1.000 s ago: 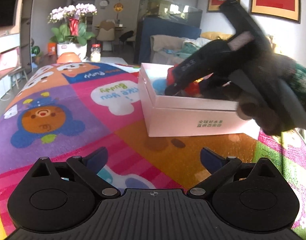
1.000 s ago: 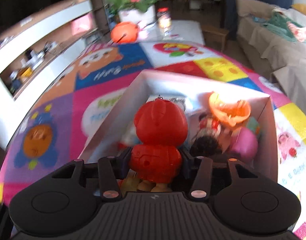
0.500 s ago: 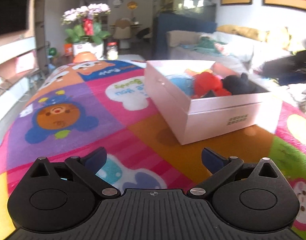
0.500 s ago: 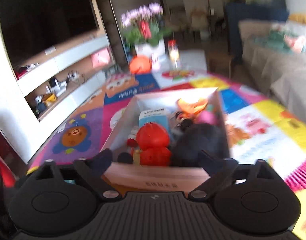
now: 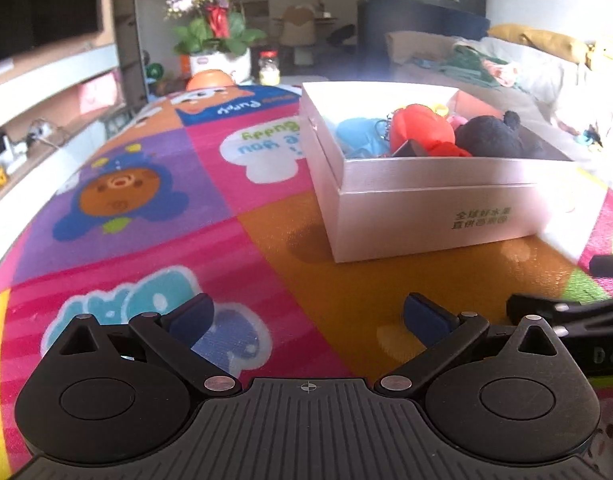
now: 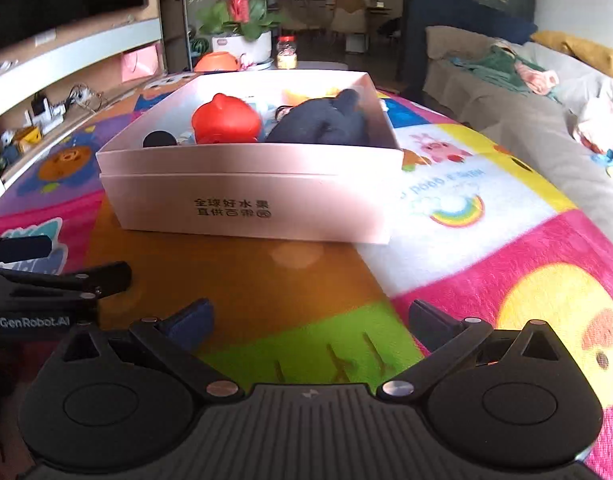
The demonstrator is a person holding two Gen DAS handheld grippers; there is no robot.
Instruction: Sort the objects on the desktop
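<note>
Box [image 6: 246, 204], ahead of both jaws: red toy [image 6: 226, 120], black plush [image 6: 326, 122], blue item [image 5: 360, 136]. Worktop: cartoon mat [image 5: 146, 200]. Beyond: orchid pot [image 6: 242, 46], sofa [image 6: 506, 92]. Left gripper [image 5: 308, 316], right gripper [image 6: 310, 320]: jaws wide apart, empty.

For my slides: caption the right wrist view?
Open right gripper facing the white box holding a red toy and black plush.

left gripper [image 5: 306, 316]: hanging tilted down, jaws spread wide, holding nothing | right gripper [image 6: 311, 316]: hanging tilted down, jaws spread wide, holding nothing
</note>
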